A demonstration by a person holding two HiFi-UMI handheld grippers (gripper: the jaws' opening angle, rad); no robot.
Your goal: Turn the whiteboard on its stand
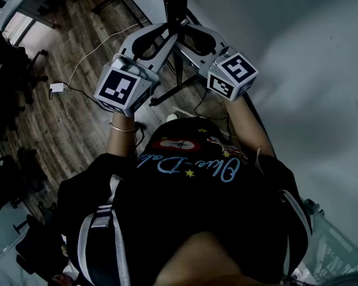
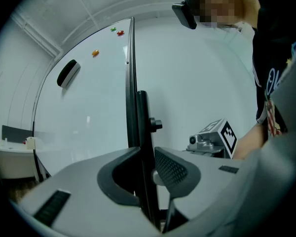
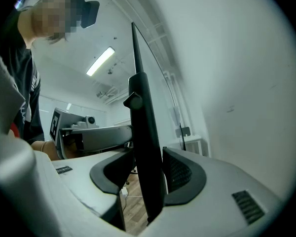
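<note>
Fingers [image 2: 173, 171] of left gripper [image 2: 146, 157] and right gripper [image 3: 144, 169] were clenched on the black upright [image 2: 142, 112] edging the whiteboard [image 2: 89, 107], centre frame. Board looked stiff, broad, probably heavy: hold its rim, swing slowly.

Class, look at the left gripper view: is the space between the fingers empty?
No, the stand's black post stands between the fingers.

Two grippers, left gripper [image 2: 147, 157] and right gripper [image 3: 148, 154], clamping one black upright [image 2: 142, 112], one knob [image 2: 155, 126] jutting from it, one whiteboard [image 2: 89, 112] rising beyond the jaws, carrying three small magnets [image 2: 120, 32] and one eraser [image 2: 67, 73], two marker cubes [image 1: 119, 88] sitting behind the jaws, one person [image 1: 191, 207] holding them.
</note>
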